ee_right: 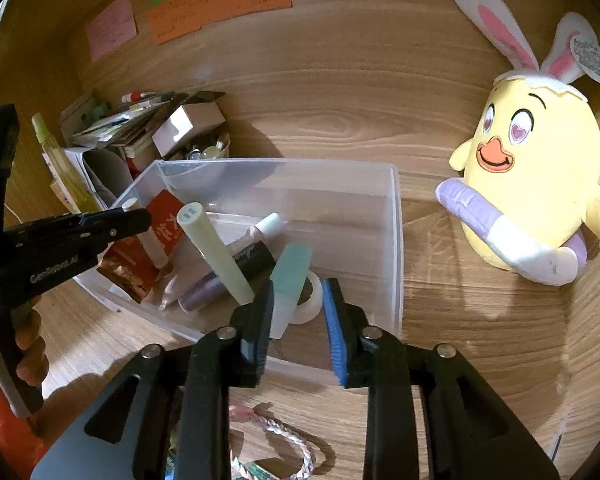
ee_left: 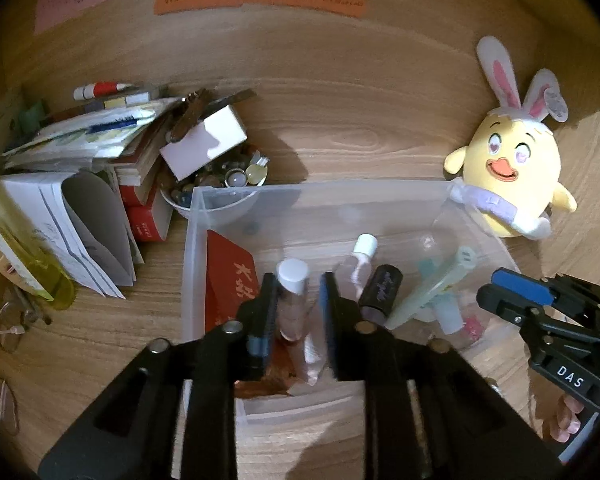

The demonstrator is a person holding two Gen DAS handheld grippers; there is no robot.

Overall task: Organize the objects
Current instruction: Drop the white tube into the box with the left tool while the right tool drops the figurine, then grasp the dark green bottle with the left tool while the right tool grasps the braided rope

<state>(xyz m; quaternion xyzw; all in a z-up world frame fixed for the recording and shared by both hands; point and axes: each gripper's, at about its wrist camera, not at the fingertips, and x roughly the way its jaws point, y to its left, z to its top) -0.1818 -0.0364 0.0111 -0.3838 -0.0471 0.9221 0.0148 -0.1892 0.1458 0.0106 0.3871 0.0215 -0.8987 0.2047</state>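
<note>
Left tongs, jaws slightly parted, straddle a white-capped pink bottle without pressing it. Right tongs, also parted, flank a teal-capped tube, grip released. Both items lie inside the clear plastic bin on the wooden worktop, beside a yellow chick plush.

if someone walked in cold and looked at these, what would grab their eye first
Most likely the yellow chick plush with bunny ears, standing on the wooden desk to the right of the clear plastic bin. Next, the bin itself, full of small bottles and tubes, with the left gripper and right gripper both reaching over its near edge. Last, the messy stack of books and papers at the far left.
</note>
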